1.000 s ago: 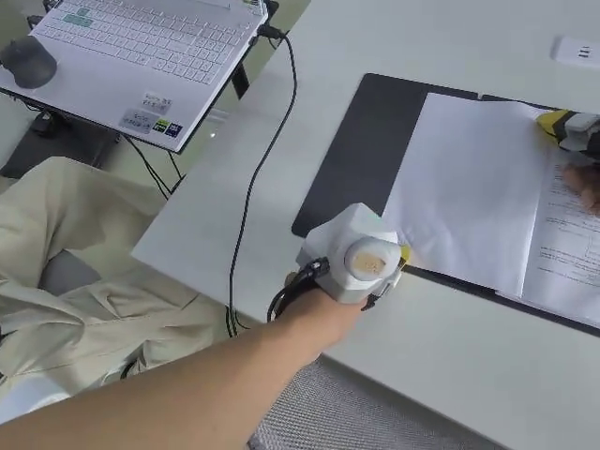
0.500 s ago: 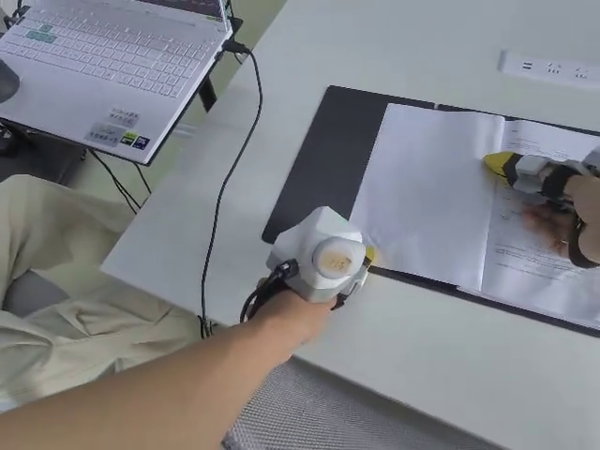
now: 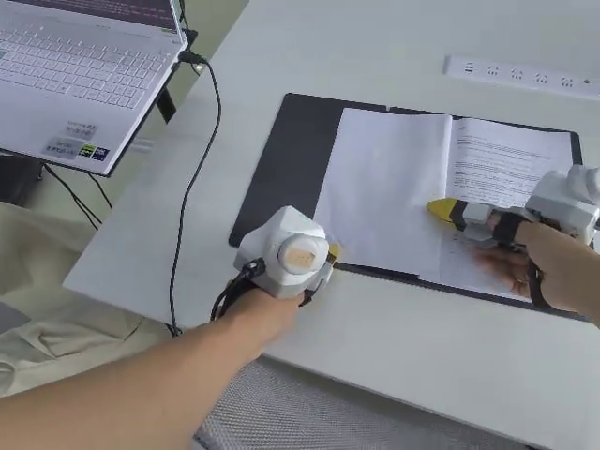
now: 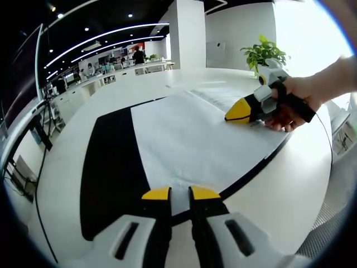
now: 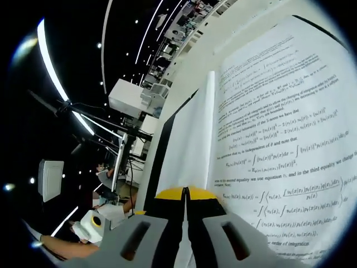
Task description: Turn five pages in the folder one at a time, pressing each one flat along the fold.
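Blank white page [image 3: 384,187] on left half of open black folder [image 3: 281,159]. Right gripper [image 5: 186,194], jaws together, at folder's fold: we should press slowly, evenly. Left gripper [image 4: 179,194], jaws narrowly apart, steadies page at folder's near edge.

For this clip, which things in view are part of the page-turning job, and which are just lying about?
In the job: black folder, turned blank page, printed page, left gripper at the folder's near edge, right gripper at the fold.
Lying about: laptop, black cable, power strip.
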